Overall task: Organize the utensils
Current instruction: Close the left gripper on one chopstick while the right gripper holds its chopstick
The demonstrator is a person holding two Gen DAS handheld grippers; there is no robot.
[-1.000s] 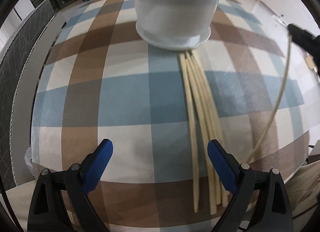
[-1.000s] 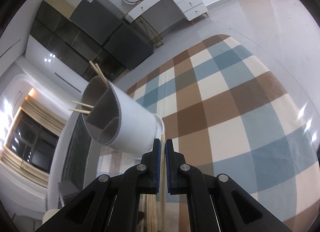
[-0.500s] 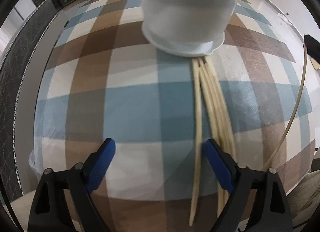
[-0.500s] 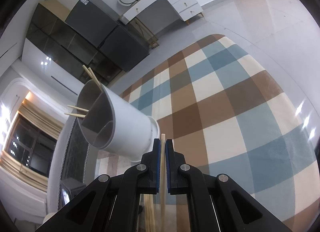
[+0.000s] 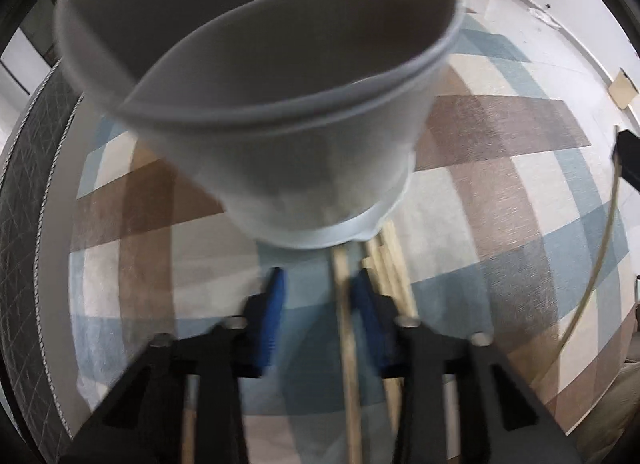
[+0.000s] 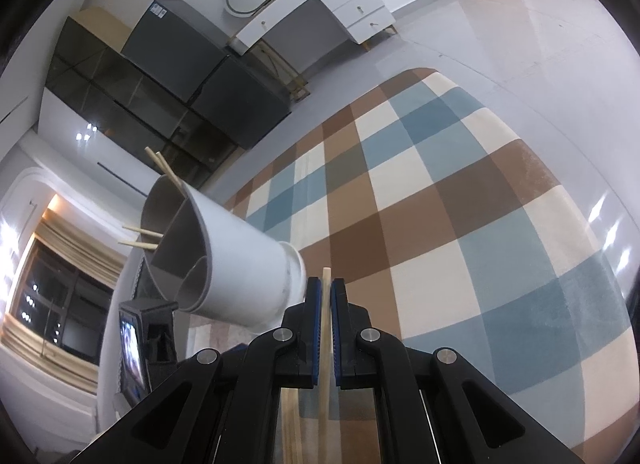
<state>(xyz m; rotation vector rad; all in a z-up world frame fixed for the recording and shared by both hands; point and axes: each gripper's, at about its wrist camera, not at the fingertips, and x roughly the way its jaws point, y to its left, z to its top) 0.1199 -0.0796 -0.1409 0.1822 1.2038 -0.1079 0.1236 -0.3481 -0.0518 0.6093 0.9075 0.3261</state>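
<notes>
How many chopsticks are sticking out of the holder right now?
4. Two chopsticks lean out over the holder's far rim; two more poke out on its left side. Any lying fully inside would be hidden.

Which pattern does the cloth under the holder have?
The cloth has a check of brown, blue and cream squares, seen best in the right wrist view.

Left wrist view motion-blurred; right wrist view sharp, floor (image 6: 560, 75) glare, fisheye-bent edges.
</notes>
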